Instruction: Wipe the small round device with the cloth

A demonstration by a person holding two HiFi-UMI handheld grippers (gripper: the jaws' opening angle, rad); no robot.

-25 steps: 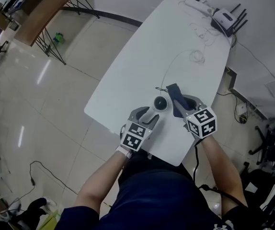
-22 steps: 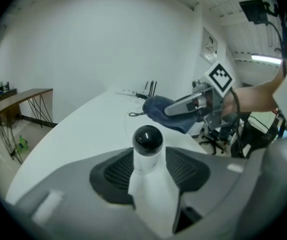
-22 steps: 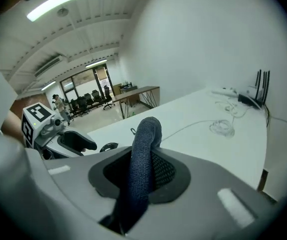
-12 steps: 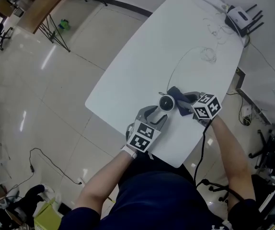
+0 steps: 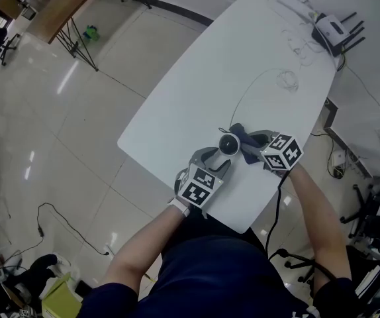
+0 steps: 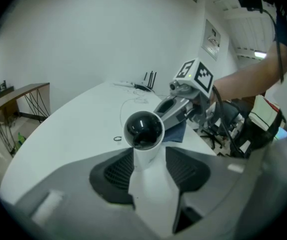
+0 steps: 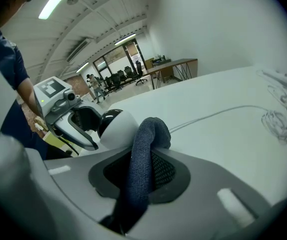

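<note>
Right gripper view shows the right gripper [image 7: 144,159] pinching a dark blue knitted cloth [image 7: 151,131], its folded end just right of the small round white device with a black lens [image 7: 114,128]. The left gripper [image 6: 146,169] clamps the device's stem at the near edge of the white table [image 5: 243,65]. Wiping looks about to begin; the next move calls for pressing the cloth across the dome.
</note>
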